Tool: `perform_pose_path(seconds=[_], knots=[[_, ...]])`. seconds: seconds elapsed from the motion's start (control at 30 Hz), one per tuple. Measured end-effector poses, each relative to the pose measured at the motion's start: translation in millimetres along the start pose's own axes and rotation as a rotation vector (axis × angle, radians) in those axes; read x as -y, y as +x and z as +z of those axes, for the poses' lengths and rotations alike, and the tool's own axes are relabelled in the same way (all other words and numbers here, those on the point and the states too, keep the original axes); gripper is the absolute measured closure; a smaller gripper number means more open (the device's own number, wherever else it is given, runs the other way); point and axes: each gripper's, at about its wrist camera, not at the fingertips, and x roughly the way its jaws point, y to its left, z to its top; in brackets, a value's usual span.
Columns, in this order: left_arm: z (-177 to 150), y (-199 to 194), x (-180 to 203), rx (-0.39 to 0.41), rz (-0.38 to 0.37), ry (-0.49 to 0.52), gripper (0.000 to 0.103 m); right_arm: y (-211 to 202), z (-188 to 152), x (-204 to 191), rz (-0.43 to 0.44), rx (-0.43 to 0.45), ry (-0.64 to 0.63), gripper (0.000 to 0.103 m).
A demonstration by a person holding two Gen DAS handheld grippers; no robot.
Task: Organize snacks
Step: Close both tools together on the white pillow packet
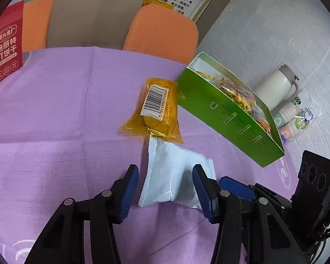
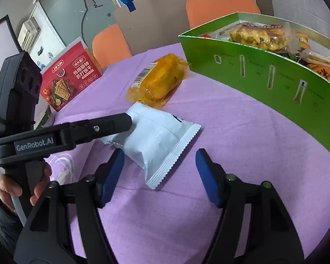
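Two loose packets remain on the purple-clothed surface [image 1: 55, 110]; the open green cardboard box [image 1: 231, 118] at its right edge already holds snacks. Left gripper [image 1: 165, 189] straddles the white foil pouch [image 1: 171, 176], released; closing seems next. Right gripper [image 2: 160, 176] hovers released. Orange corn packet [image 1: 158, 110] touches the pouch's far end.
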Motion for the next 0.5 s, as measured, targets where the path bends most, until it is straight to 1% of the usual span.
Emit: perform_pose_path(seconds=[0.03, 0.13, 0.17, 0.2, 0.23, 0.3, 0.37, 0.5], knots=[[-0.6, 3.8, -0.2, -0.009, -0.003, 0.006, 0.058, 2.3, 1.5, -0.4, 0.009, -0.004, 0.003, 0.038], [-1.2, 5.9, 1.1, -0.014, -0.033, 0.003, 0.063, 6.5, 4.2, -3.4, 0.006, -0.005, -0.003, 0.041], [-1.4, 4.8, 2.5, -0.015, -0.027, 0.01, 0.065, 6.1, 4.3, -3.2, -0.008, -0.004, -0.004, 0.049], [-2.3, 3.9, 4.0, -0.017, -0.017, 0.019, 0.067, 5.6, 4.2, -1.8, 0.003, -0.003, 0.001, 0.054], [-3.7, 3.0, 5.8, -0.018, -0.013, 0.023, 0.068, 4.7, 3.3, 0.0, 0.034, -0.004, 0.008, 0.062], [-6.3, 0.9, 6.8, -0.023, -0.018, 0.018, 0.071, 2.4, 0.7, 0.0, 0.037, -0.007, 0.009, 0.066], [-10.2, -1.7, 8.6, -0.028, -0.03, 0.013, 0.072, -2.4, -2.6, -2.4, 0.031, -0.003, 0.0, 0.071], [-17.8, -12.1, 24.7, -0.019, -0.038, 0.034, 0.072, -21.0, -8.7, -6.6, 0.018, 0.028, -0.016, 0.072]])
